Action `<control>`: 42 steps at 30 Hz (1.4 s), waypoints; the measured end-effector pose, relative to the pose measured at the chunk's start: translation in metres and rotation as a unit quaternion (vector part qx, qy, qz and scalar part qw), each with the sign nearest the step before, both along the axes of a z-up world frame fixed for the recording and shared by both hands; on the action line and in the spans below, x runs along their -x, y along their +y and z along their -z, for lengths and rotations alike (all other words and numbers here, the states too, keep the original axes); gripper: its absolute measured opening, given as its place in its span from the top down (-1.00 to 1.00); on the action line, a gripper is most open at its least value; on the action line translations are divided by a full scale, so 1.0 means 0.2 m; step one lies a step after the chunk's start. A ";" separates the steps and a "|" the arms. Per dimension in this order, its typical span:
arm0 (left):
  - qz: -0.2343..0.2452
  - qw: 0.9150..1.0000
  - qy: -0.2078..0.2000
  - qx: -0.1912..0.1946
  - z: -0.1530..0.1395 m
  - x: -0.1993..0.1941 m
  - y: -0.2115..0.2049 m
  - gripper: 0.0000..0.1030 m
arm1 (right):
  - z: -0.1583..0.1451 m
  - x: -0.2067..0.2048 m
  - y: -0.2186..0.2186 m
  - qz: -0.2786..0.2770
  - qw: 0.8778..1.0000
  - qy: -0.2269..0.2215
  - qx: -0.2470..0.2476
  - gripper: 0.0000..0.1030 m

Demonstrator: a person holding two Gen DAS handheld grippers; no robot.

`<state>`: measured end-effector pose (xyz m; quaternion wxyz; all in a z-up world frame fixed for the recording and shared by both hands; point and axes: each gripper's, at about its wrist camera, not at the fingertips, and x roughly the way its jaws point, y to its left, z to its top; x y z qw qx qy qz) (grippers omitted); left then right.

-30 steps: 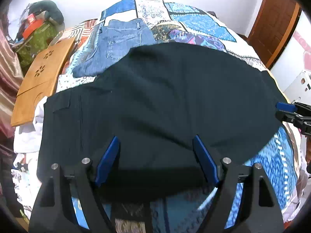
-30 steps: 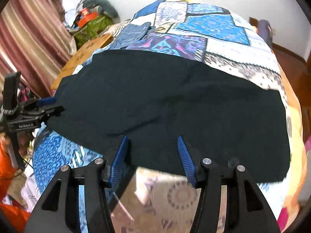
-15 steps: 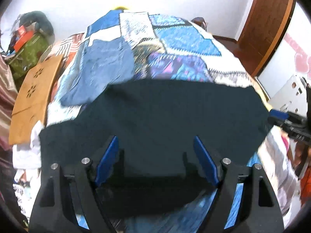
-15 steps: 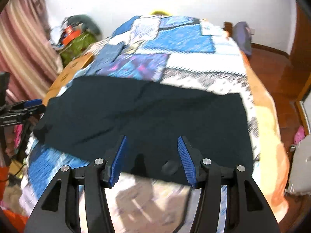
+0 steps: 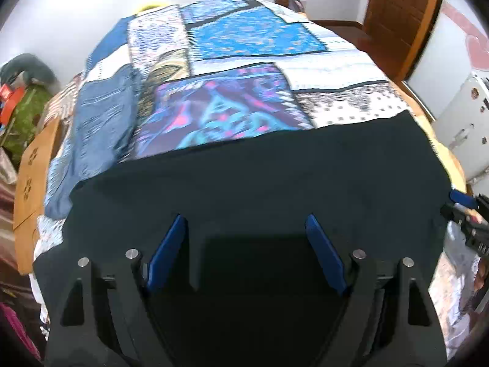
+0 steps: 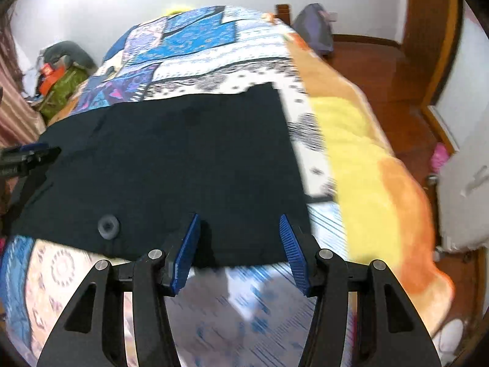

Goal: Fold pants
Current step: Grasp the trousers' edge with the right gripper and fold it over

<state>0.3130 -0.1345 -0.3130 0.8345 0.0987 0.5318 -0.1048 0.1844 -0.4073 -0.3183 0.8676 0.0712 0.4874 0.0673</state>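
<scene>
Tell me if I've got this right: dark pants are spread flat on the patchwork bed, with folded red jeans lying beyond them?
Not quite: the jeans are blue denim, not red, as the left wrist view shows. The dark pants do lie spread flat on the patchwork bed, with the jeans beyond them.

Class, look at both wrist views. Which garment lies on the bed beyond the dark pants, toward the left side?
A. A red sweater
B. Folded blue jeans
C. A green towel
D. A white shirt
B: folded blue jeans lie on the patchwork bedspread past the far edge of the dark pants, at the left.
</scene>
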 end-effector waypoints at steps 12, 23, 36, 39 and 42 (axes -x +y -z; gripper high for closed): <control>0.072 0.996 0.038 -0.049 0.14 -0.11 -0.44 -0.85 | -0.04 0.22 -0.08 0.037 0.998 0.004 -0.043 0.00; 0.089 0.996 0.022 -0.003 0.01 -0.08 -0.42 -0.84 | 0.06 0.19 -0.05 0.060 0.988 0.017 -0.139 -0.01; 0.099 0.995 -0.009 -0.006 -0.05 0.18 -0.16 -0.84 | 0.12 0.06 -0.11 0.143 0.974 -0.024 -0.177 0.56; 0.085 0.996 -0.022 0.002 -0.07 0.21 -0.11 -0.84 | 0.11 0.04 -0.12 0.139 0.972 -0.026 -0.189 0.83; 0.066 0.997 -0.017 0.037 -0.08 0.23 -0.04 -0.84 | 0.06 0.05 -0.11 0.136 0.975 -0.045 -0.172 0.88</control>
